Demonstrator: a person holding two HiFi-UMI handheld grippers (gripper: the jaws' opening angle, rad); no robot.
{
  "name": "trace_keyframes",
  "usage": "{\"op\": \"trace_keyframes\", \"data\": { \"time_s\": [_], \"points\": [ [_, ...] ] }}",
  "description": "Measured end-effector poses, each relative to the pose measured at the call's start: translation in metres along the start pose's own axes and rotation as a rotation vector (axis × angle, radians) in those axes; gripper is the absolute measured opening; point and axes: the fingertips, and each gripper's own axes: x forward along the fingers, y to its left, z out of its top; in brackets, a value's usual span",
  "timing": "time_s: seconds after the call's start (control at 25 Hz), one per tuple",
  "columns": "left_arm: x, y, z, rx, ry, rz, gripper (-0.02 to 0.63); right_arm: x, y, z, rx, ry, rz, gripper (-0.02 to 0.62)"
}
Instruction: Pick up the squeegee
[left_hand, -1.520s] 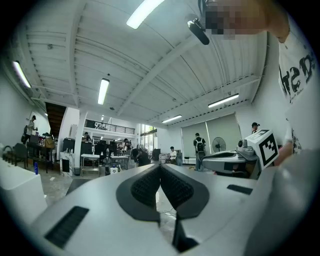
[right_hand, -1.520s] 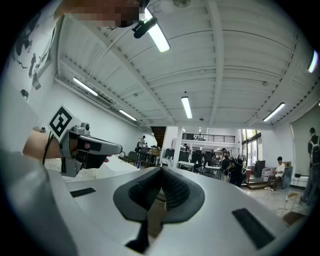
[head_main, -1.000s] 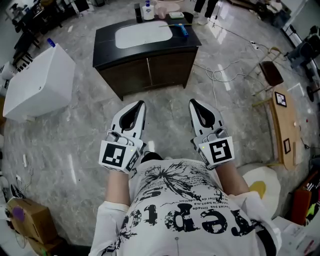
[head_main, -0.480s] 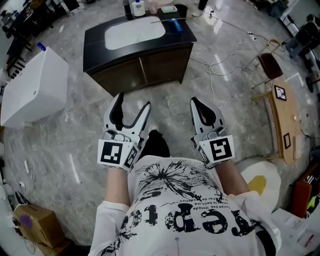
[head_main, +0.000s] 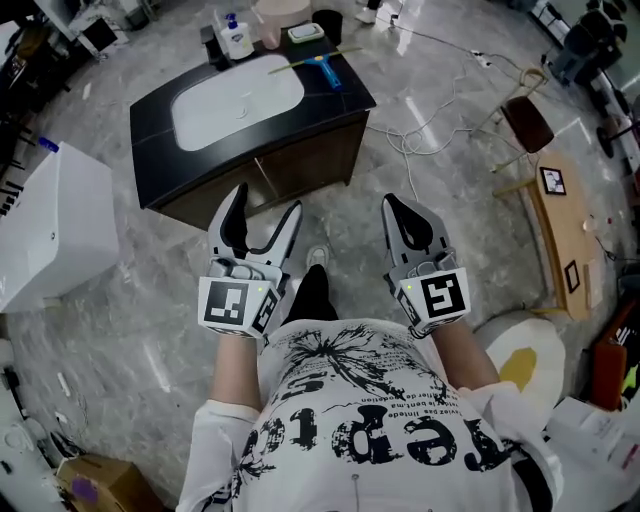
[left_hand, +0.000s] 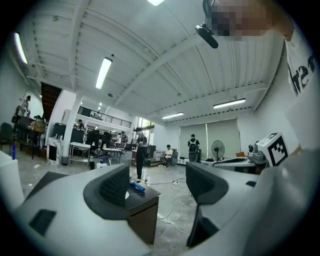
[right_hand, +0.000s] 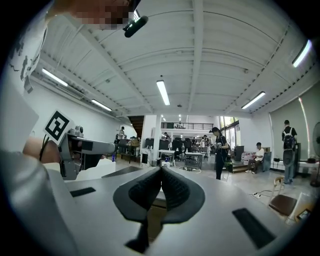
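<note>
The squeegee, with a blue handle and a long pale blade, lies on the black vanity top to the right of the white sink. It is far ahead of both grippers, which I hold level in front of my chest above the floor. My left gripper is open with nothing between its jaws. In the left gripper view the blue squeegee shows small on the cabinet, just beside the left pad of my left gripper. My right gripper is shut and empty, its pads pressed together.
A soap bottle, a pale bowl, a dark cup and a small dish stand behind the sink. A white box sits at the left. Cables, a chair and a wooden bench are at the right.
The left gripper's jaws have gone from shut to wide open. Both grippers have moved forward with me, and the vanity now sits nearer and further left in the head view.
</note>
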Motion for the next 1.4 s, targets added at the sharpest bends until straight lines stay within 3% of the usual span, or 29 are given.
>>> {"op": "trace_keyframes", "data": {
  "time_s": [0.44,0.68,0.92,1.08,1.4],
  "points": [
    [0.198,0.16,0.023,-0.023,0.008,-0.054,0.341,0.222,-0.088,0.022,-0.021,0.039,-0.08,0.015],
    [0.268,0.195,0.023,-0.055,0.018,-0.079,0.341,0.282,-0.126,0.022,-0.033,0.07,-0.111,0.015],
    [0.319,0.21,-0.01,-0.063,0.087,-0.068,0.341,0.327,-0.164,0.006,-0.046,0.082,-0.107,0.015],
    [0.361,0.215,-0.029,-0.062,0.119,-0.016,0.341,0.36,-0.201,-0.01,-0.039,0.08,-0.06,0.015],
    [0.471,0.235,-0.034,-0.087,0.13,0.194,0.341,0.46,-0.302,-0.018,-0.04,0.068,0.15,0.015]
  ]
}}
